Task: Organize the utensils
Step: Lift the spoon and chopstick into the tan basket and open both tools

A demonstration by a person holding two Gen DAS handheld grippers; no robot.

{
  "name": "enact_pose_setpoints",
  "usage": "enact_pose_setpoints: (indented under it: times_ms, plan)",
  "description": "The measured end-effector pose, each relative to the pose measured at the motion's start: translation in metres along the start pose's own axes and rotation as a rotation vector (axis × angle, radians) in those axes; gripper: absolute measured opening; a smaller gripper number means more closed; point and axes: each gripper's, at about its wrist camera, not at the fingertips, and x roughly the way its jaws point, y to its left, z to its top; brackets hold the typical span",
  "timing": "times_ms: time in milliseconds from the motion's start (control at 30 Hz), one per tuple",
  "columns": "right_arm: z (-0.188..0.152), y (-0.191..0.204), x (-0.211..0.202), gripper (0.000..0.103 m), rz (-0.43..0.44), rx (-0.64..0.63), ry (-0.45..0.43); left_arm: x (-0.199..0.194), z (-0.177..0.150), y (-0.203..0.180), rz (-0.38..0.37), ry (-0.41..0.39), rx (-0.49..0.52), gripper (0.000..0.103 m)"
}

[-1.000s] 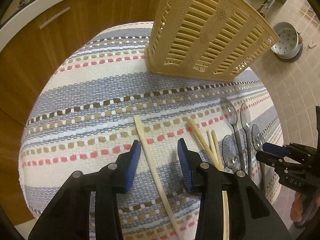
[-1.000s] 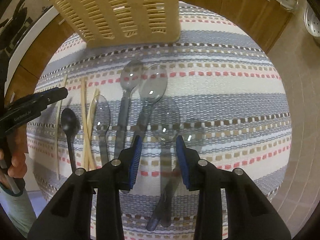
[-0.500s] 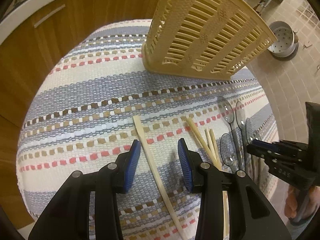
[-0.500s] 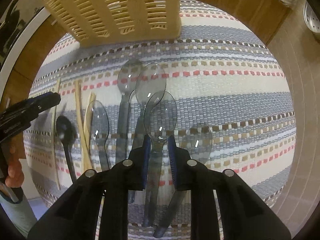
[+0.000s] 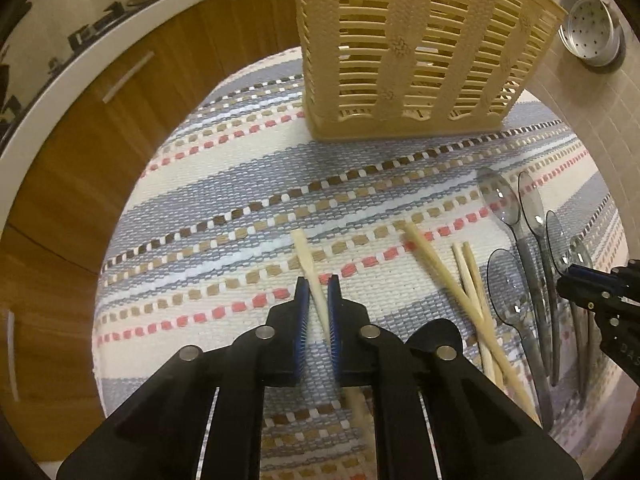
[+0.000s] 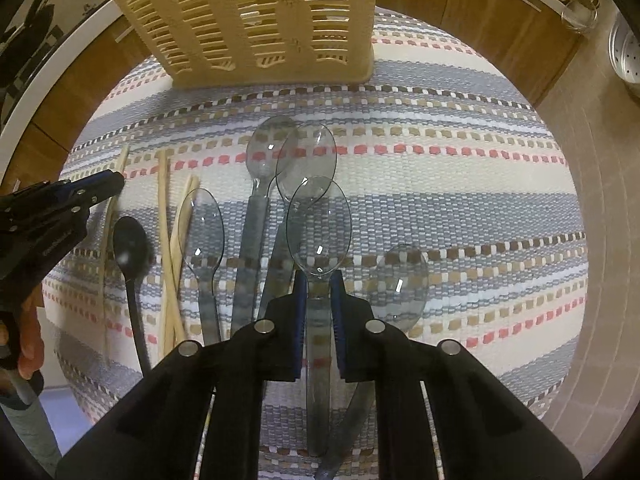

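While the left wrist view shows the left gripper (image 5: pixel 319 286) just closed on a pale chopstick (image 5: pixel 307 255) lying on the striped cloth (image 5: pixel 224 184), only the right wrist view shows a black spoon (image 6: pixel 130 248). There the right gripper (image 6: pixel 319 280), its jaws just narrowed, clamps a clear plastic spoon (image 6: pixel 319 220) by the neck. Chopstick and spoon both run lengthwise toward the beige slatted basket (image 6: pixel 256 20), the spoon's bowl leading.

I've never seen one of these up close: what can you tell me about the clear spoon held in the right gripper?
The spoon looks like clear, smoky-grey plastic, with an oval bowl and a long flat handle. It points away from the camera, bowl facing up. The right gripper has just closed on its neck, blue pads pressing both sides. It overlaps other clear spoons beside it, above the striped cloth.
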Motion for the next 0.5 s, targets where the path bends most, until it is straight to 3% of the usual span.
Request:
enact_pose_setpoints:
  times_ms: [100, 200, 400, 500]
  plan:
    - [-0.008, -0.004, -0.007, 0.010, 0.007, 0.005, -0.016, -0.002, -0.004, 0.005, -0.036, -0.019, -0.032, 0.003]
    - [-0.013, -0.013, -0.014, 0.010, 0.022, 0.010, -0.034, -0.011, -0.010, 0.019, -0.214, -0.045, -0.096, 0.003]
    - [-0.018, -0.020, -0.050, 0.010, 0.095, 0.008, -0.149, -0.060, -0.021, 0.034, -0.356, -0.238, -0.115, 0.003]
    - [-0.027, -0.018, -0.080, 0.010, 0.141, -0.008, -0.277, -0.090, -0.022, 0.034, -0.388, -0.357, -0.107, 0.003]
